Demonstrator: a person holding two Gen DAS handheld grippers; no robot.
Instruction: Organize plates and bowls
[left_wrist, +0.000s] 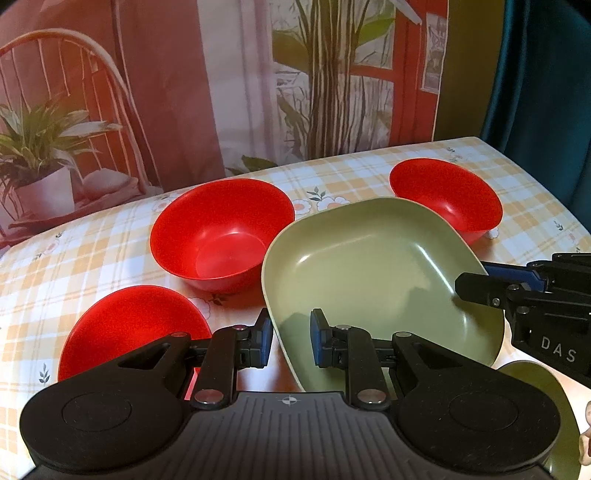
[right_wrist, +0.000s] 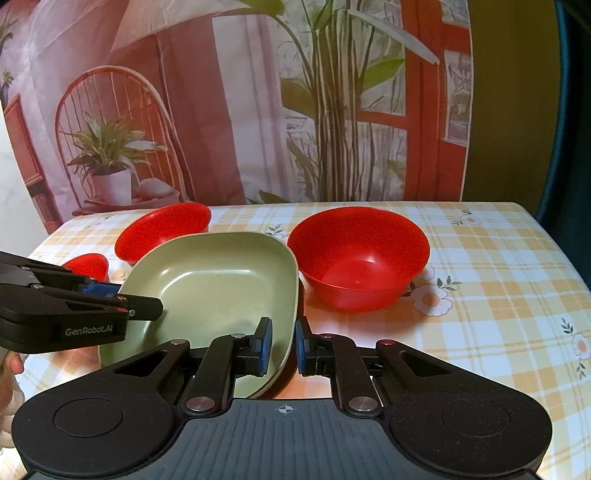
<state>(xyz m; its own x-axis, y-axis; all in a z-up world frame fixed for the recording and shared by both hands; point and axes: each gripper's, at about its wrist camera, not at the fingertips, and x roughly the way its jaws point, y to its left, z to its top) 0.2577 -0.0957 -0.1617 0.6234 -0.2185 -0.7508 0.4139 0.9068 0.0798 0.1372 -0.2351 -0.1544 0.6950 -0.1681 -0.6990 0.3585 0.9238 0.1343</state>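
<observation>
Left tool (left_wrist: 291, 341) is straddling the near-left rim of the green plate (left_wrist: 373, 273) in its own wrist view, one blue pad outside the rim and one inside; whether the pads are pressing the rim cannot be told here. That plate is sitting tilted above the checked bench (left_wrist: 74, 251) and is holding nothing. Right tool (left_wrist: 476, 282) is reaching in from the right edge, clenched on the plate's right rim. Three red bowls are surrounding the plate, all empty: a near-left bowl (left_wrist: 129, 325), a middle bowl (left_wrist: 221, 232) just beside the plate's far-left edge, and a far-right bowl (left_wrist: 447, 195) partly hidden behind the plate.

Right wrist view is showing the right tool (right_wrist: 283, 341) pinching the plate's (right_wrist: 221, 280) near-right rim between its blue pads. Left tool (right_wrist: 136, 302) is coming in from the left over the plate's rim. An empty red bowl (right_wrist: 358, 254) is standing just right of the plate; two more (right_wrist: 162, 229) (right_wrist: 88, 266) are lying behind its left side.
</observation>
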